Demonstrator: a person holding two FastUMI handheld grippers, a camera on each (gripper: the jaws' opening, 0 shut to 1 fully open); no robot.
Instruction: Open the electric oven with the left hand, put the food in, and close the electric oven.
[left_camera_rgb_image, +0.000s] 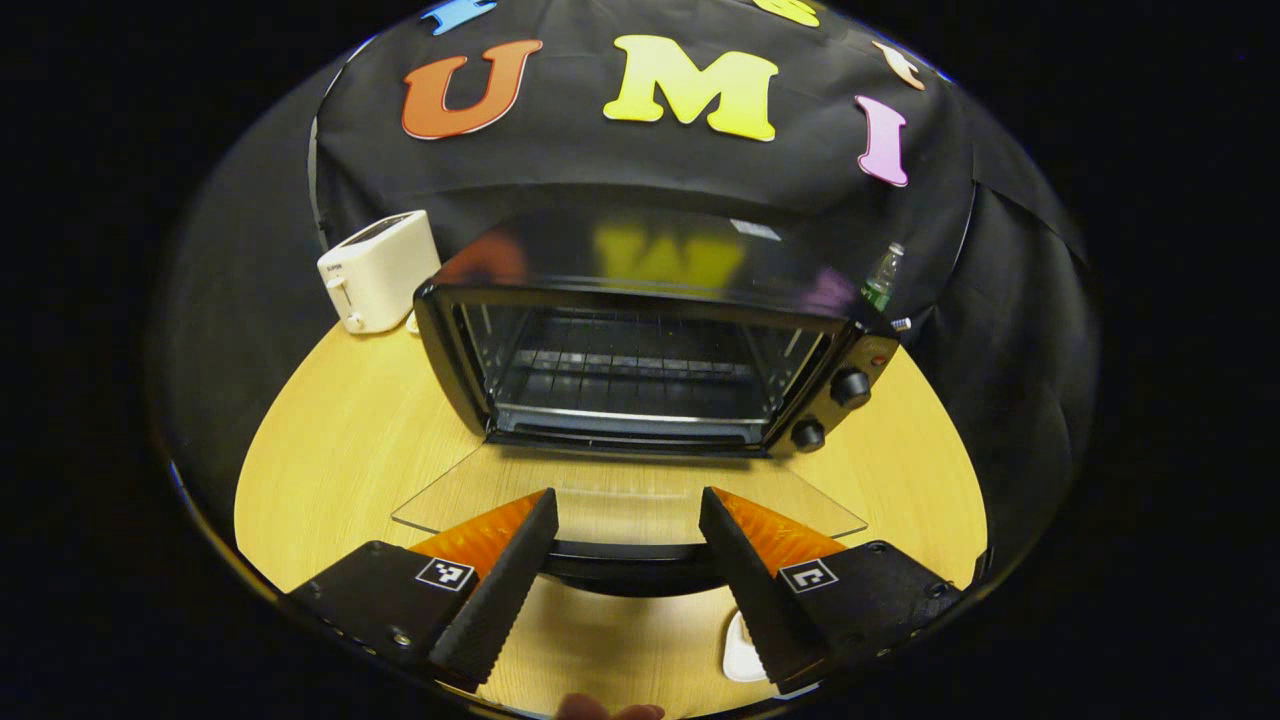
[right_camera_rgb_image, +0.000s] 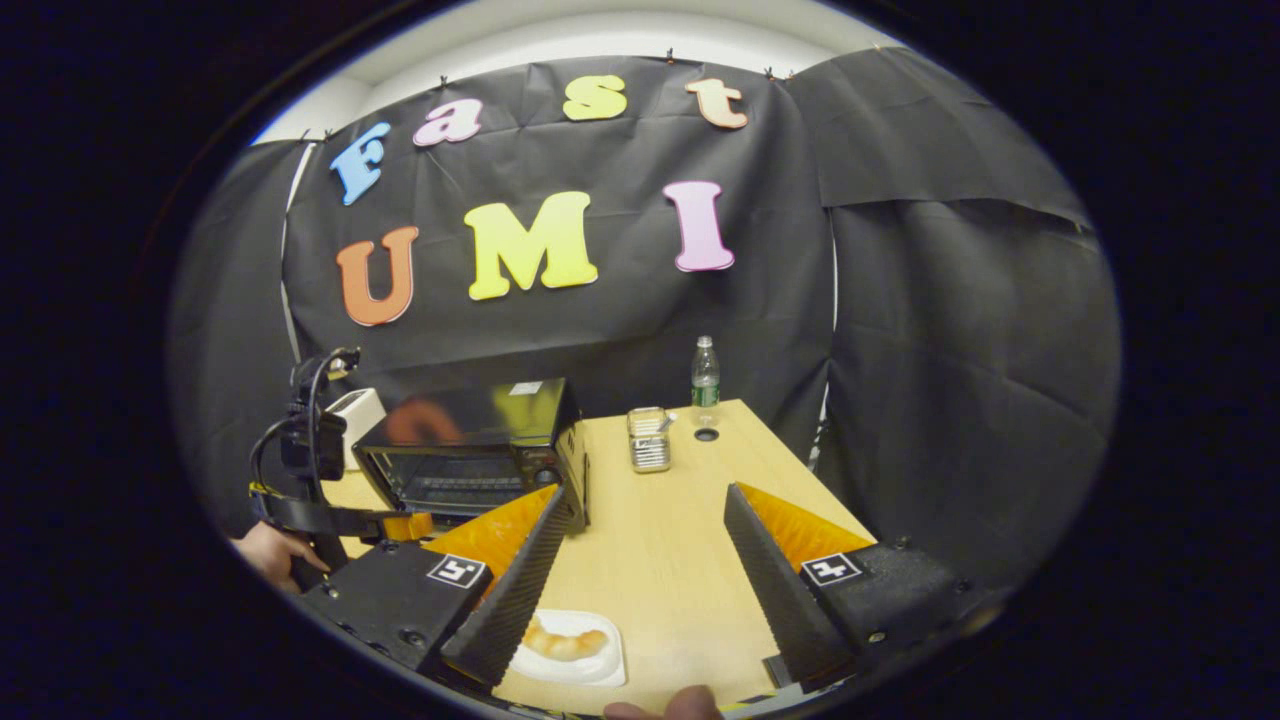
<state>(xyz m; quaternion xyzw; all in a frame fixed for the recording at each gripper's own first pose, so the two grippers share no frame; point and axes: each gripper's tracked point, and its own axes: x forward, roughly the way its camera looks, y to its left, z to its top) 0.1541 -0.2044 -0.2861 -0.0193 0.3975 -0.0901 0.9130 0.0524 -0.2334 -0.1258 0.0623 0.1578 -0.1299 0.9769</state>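
The black electric oven (left_camera_rgb_image: 640, 350) stands with its glass door (left_camera_rgb_image: 620, 500) folded down flat on the wooden table (left_camera_rgb_image: 340, 430). Its wire rack is bare. My left gripper (left_camera_rgb_image: 628, 497) is open just above the door's front edge, and the dark door handle (left_camera_rgb_image: 630, 570) runs across between and under its fingers. In the right gripper view the oven (right_camera_rgb_image: 470, 450) is at the left. A piece of golden bread (right_camera_rgb_image: 565, 643) lies on a white plate (right_camera_rgb_image: 600, 668) near the table's front. My right gripper (right_camera_rgb_image: 648, 493) hangs open above the table, up and to the right of the plate.
A white toaster (left_camera_rgb_image: 380, 270) stands left of the oven. A metal container (right_camera_rgb_image: 650, 438), a plastic bottle (right_camera_rgb_image: 705, 375) and a small hole in the tabletop (right_camera_rgb_image: 706, 434) are at the back right. A hand (right_camera_rgb_image: 265, 550) holds the left gripper in front of the oven.
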